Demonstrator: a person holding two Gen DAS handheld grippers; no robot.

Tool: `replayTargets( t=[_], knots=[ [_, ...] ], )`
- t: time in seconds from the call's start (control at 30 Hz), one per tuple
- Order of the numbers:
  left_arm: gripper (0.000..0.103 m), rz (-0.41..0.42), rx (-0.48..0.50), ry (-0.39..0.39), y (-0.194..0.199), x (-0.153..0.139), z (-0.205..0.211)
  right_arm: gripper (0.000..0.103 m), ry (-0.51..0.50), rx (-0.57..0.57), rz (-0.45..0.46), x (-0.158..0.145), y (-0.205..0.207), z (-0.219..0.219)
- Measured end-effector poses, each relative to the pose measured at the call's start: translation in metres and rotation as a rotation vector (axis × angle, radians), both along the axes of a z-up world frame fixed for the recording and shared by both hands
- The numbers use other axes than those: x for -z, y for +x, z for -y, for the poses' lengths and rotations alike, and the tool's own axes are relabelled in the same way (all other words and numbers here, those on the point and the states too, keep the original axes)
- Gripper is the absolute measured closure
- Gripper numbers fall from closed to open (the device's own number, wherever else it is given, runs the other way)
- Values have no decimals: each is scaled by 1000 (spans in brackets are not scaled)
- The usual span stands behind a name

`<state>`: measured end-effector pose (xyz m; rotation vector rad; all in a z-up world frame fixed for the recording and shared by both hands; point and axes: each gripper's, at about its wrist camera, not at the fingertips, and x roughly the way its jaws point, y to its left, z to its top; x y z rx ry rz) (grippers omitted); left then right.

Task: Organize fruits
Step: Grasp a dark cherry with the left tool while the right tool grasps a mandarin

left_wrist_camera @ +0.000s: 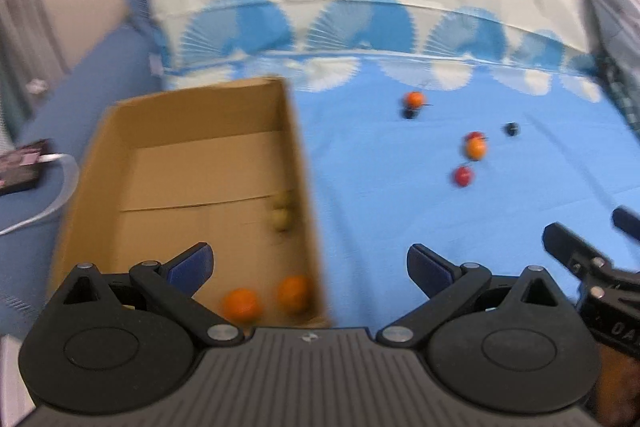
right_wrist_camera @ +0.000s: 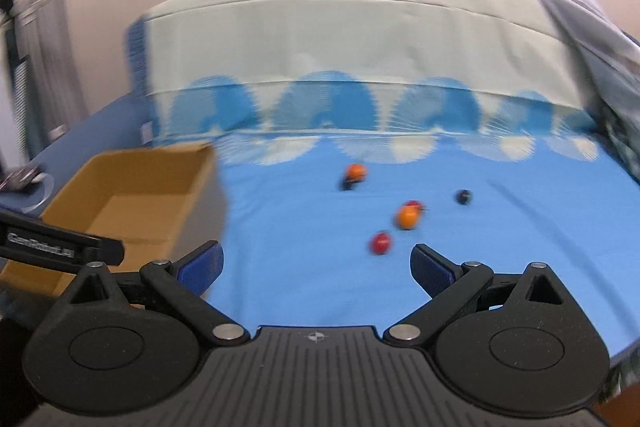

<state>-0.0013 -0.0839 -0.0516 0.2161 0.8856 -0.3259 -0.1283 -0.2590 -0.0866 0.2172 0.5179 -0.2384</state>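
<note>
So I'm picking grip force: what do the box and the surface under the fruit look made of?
The box looks like plain brown cardboard, matte, with fold creases across its floor. The surface is a light blue sheet, seemingly soft matte fabric, printed with fan shapes at the far edge; blur hides the weave.

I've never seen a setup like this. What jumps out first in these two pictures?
Bright little fruits scattered on a blue sheet: a red fruit nearest, an orange one just behind it, another orange fruit farther back. At left sits an open cardboard box with two oranges in its near corner. Both the left gripper and the right gripper are open and empty.
</note>
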Motion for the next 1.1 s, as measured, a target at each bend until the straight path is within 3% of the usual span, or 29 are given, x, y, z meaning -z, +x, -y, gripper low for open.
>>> replayTargets(
  t=[0.2,0.3,0.43,0.57,0.73,0.87,1.0,1.1],
  knots=[
    [0,-51,58,-40,57,18,73,3,23,153,-23,31,21,71],
    [0,-39,102,-11,87,37,115,3,49,214,-41,49,38,106],
    [0,-84,150,-6,130,73,163,3,69,272,-40,75,67,150],
    [0,-47,155,40,174,104,193,3,103,276,-60,102,107,182],
    [0,-71,152,28,237,137,216,3,114,211,-100,135,160,189],
    [0,-149,181,17,280,168,240,3,134,136,-126,156,201,181],
    [0,-166,200,57,304,193,261,3,128,123,-162,178,234,177],
    [0,-177,224,138,312,211,274,3,144,125,-215,197,253,179]
  ],
)
